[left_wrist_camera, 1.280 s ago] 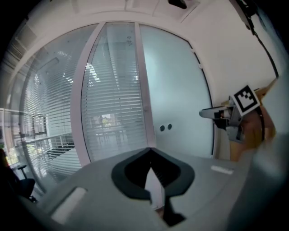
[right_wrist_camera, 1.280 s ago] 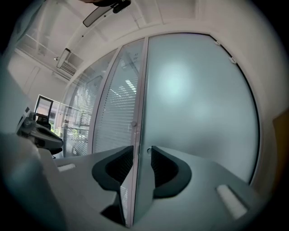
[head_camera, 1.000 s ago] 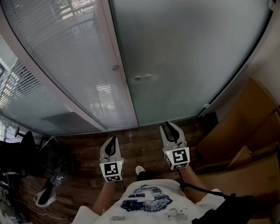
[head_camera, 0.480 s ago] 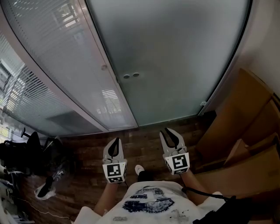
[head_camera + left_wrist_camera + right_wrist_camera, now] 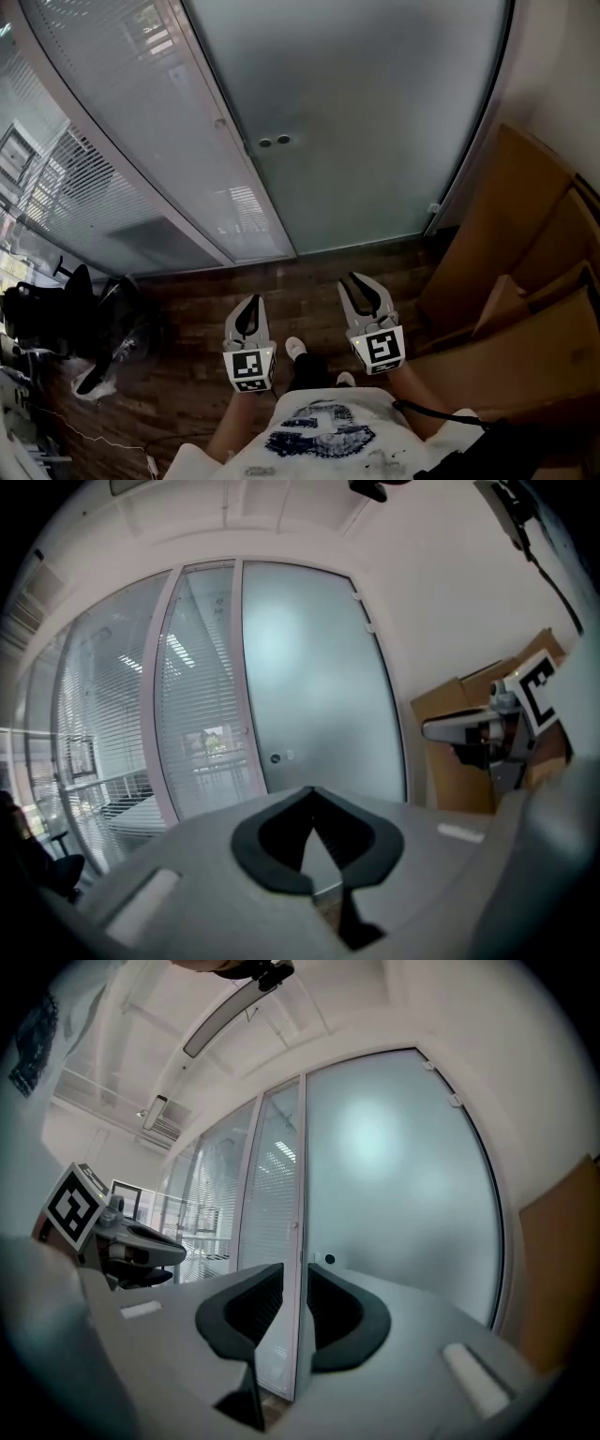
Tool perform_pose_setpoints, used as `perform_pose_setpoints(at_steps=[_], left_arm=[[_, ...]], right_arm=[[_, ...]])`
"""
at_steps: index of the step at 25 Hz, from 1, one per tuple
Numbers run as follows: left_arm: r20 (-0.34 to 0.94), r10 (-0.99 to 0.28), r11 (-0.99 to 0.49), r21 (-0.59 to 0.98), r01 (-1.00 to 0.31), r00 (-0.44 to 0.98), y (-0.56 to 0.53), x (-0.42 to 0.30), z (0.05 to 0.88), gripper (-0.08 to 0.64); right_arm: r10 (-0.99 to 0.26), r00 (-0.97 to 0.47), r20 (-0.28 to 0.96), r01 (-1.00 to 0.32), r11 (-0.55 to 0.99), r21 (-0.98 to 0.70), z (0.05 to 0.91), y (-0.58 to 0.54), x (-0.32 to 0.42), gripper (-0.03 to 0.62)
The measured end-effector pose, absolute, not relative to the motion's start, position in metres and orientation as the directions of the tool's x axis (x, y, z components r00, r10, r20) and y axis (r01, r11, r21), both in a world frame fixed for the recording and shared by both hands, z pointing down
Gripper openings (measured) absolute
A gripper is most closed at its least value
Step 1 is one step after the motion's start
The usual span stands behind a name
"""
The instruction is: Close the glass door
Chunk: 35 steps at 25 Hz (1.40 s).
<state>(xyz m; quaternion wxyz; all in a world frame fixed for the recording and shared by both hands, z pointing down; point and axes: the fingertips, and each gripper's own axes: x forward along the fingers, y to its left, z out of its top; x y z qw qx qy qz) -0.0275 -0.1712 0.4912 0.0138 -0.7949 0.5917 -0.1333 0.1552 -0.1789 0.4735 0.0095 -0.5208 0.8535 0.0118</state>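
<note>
both empty: left gripper (image 5: 248, 300) closed, right gripper (image 5: 355, 280) ajar, facing glass door (image 5: 366, 103).

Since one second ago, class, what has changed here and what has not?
The view has shifted: the frosted glass door and its two round fittings now sit further left and higher in the head view, and a second shoe shows, so the person seems mid-step. Nothing was grasped or released. The left gripper and right gripper stay out in front, empty, clear of the door.

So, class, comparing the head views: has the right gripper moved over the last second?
Yes. The right gripper has drawn back from the glass door: more floor shows between them now.
</note>
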Motion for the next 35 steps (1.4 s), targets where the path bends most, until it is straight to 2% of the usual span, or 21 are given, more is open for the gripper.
perform_pose_setpoints(at_steps=[16,35], left_arm=[[0.223,-0.939,-0.304,-0.175,-0.936,0.263,-0.084,-0.044,0.489,0.003],[0.247,-0.907,-0.381,-0.135,-0.915,0.341,0.085,-0.164,0.524,0.003]], right_arm=[[-0.876,-0.482,-0.013,-0.876,0.482,-0.001,0.472,-0.100,0.130,0.081],[-0.919,-0.394,0.032,-0.919,0.395,0.021,0.483,0.075,0.020,0.078]])
